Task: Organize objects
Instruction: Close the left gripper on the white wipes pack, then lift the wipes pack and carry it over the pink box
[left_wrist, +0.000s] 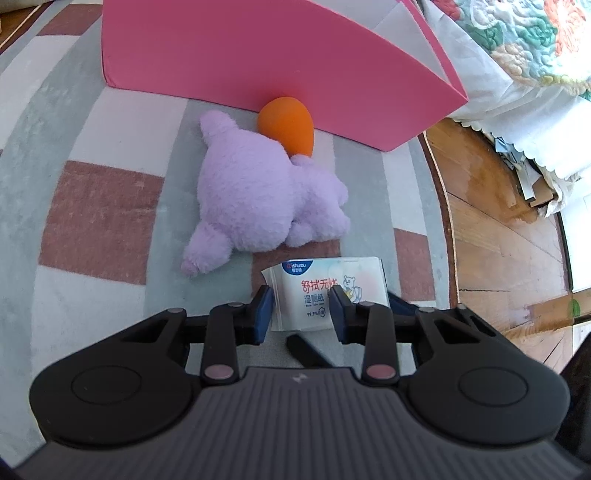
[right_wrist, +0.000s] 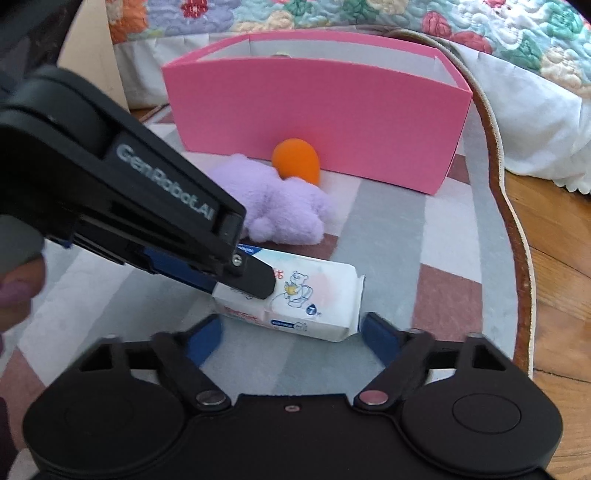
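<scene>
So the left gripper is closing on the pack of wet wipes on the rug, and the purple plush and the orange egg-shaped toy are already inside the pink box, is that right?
Not quite. The purple plush and the orange egg-shaped toy are not inside the pink box; they lie on the rug in front of it, as both wrist views show. The rest stands: the left gripper has its fingers on either side of the pack of wet wipes.

Both tools are showing matte black housings with round caps, pinkish rivets and blue pads. The left tool (right_wrist: 255, 280) is bearing grey "GenRobot.AI" lettering; the right tool (right_wrist: 291, 338) is showing silver screws.
</scene>
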